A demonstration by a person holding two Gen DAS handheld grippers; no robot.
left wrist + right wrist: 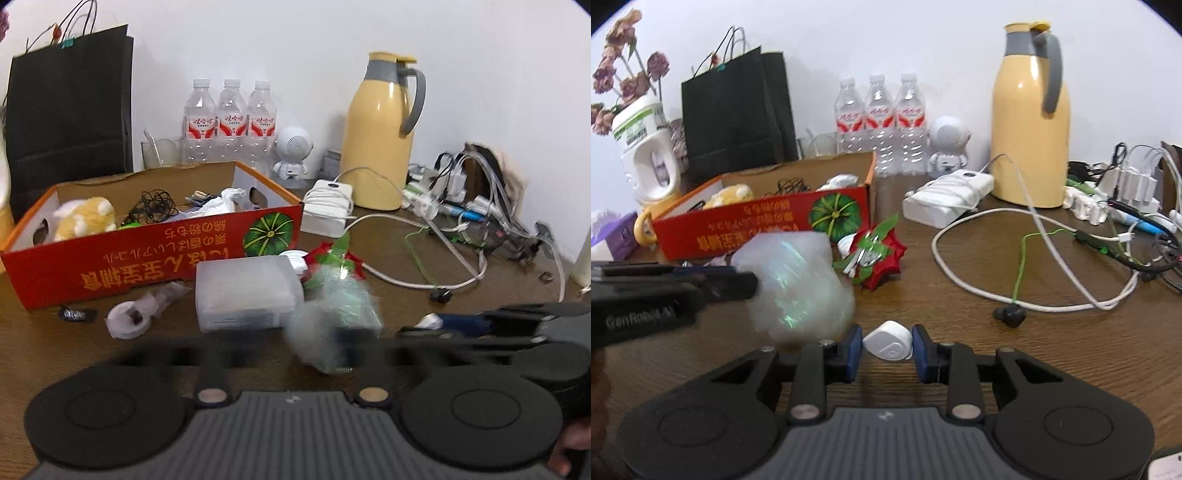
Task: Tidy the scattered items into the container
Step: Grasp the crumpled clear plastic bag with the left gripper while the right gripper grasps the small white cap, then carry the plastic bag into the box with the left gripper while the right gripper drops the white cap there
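The container is a red cardboard box [155,254], also in the right wrist view [757,225]; it holds a plush toy [86,218], black earphones and crumpled paper. My left gripper [753,284] is shut on a crinkly clear plastic bag [798,284], held above the table; in its own view the fingers are motion-blurred and the bag [336,314] hangs between them. My right gripper [886,347] has its blue pads on either side of a small white earbud case [888,341]. A red and green gift bow [875,254] lies beside the box. A translucent box [247,291] and white scraps [129,317] lie in front of it.
A yellow thermos [1030,122], three water bottles [879,122], a white robot speaker [947,144], a power bank [949,199], black paper bag [738,107] and flower vase [646,147] stand behind. Tangled cables and a power strip [1108,206] fill the right. A black earbud [1010,314] lies nearby.
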